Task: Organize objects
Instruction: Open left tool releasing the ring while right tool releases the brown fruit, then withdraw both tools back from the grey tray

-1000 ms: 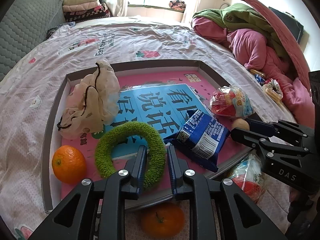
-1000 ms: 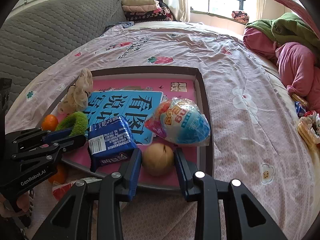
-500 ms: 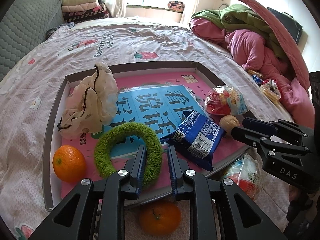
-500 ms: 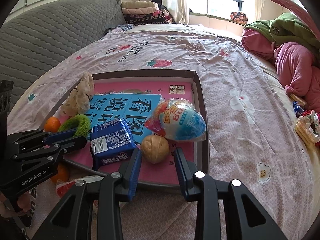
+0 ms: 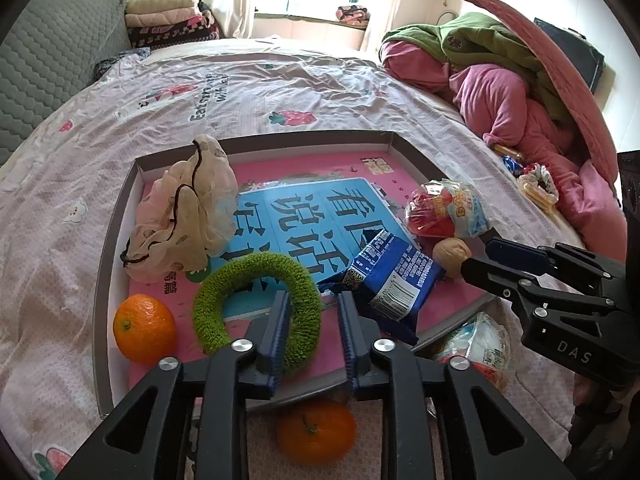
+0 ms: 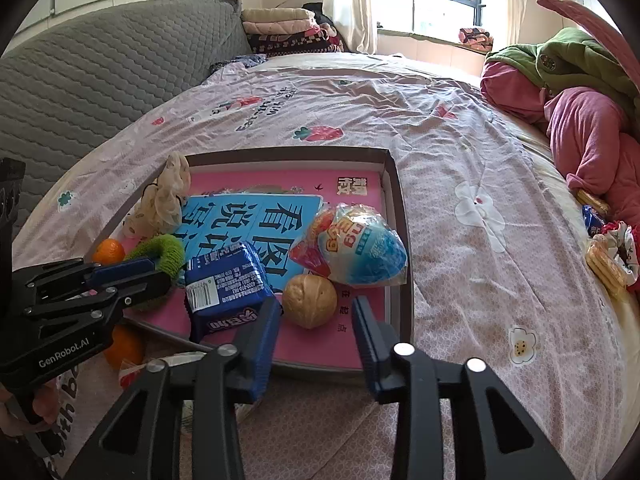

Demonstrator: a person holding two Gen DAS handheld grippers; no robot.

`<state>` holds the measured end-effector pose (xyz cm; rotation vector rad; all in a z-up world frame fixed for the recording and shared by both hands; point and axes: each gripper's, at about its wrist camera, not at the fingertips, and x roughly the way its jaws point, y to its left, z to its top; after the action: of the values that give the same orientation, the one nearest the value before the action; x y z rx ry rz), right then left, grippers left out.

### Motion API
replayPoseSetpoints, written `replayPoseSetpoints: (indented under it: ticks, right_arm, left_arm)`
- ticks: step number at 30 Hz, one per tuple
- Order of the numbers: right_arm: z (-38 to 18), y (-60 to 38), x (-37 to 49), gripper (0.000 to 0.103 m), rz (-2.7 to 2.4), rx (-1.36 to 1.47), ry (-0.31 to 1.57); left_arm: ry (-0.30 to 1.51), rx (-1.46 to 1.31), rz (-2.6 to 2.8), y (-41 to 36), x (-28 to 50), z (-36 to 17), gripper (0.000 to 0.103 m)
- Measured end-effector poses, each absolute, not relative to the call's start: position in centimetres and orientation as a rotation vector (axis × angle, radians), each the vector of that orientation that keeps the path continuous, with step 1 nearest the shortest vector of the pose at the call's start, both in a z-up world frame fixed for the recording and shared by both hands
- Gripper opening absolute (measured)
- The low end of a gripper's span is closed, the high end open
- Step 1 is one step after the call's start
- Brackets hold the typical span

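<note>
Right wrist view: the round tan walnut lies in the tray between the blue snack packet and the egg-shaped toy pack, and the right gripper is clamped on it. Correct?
Not quite. The right gripper is open, its jaws having just opened, and the round tan walnut lies free ahead of them. The right wrist view shows this. The rest holds: it lies in the grey-rimmed tray between the blue snack packet and egg-shaped toy pack.

Home bedroom, likely: bed (image 6: 400,120), folded blankets (image 6: 288,26).

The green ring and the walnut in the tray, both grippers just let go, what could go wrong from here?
1. The left gripper has just been opening but its jaws straddle the green ring; pulling back may drag the ring over the tray edge.
2. The walnut, round and free before the opening right gripper, could roll if nudged.
</note>
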<state>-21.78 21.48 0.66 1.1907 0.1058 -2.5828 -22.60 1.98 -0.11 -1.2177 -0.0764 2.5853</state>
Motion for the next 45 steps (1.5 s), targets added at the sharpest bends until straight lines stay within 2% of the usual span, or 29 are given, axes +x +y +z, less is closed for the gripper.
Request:
replayPoseSetpoints:
  ticks: [2,11,13,16,27,45]
  right_arm:
    - [0.8,21.5,-21.7,0.042,-2.58,1.184,0.1]
    - [1.9,21.4,-21.1,0.044,-2.589,1.129,0.087]
    - [2.5,21.5,-20.7,0.049,-2.585,1.095,0.07]
    - [3.6,21.3,-19.9,0.052,-2.58,1.043,0.062]
    - [4.8,20.5,-17.9,0.061,-2.571,0.968,0.089]
    - [3.4,20.6,-15.4,0.062,-2.547,1.031,0.024]
  left_arm:
    - [-0.089,-1.218,2.586,1.8,-22.5,0.0,0.037]
    - [-0.11,-1.189,2.597,1.4,-21.9,1.4,0.04]
    - [-0.116,-1.169,2.602,1.2,-21.5,2.2,0.043]
    - [-0.103,-1.14,2.617,1.1,-20.7,3.1,0.045]
    - [-0.028,-1.124,2.649,0.9,-17.8,3.5,0.046]
    - [-0.006,-1.179,2.646,0.5,-14.3,1.5,0.046]
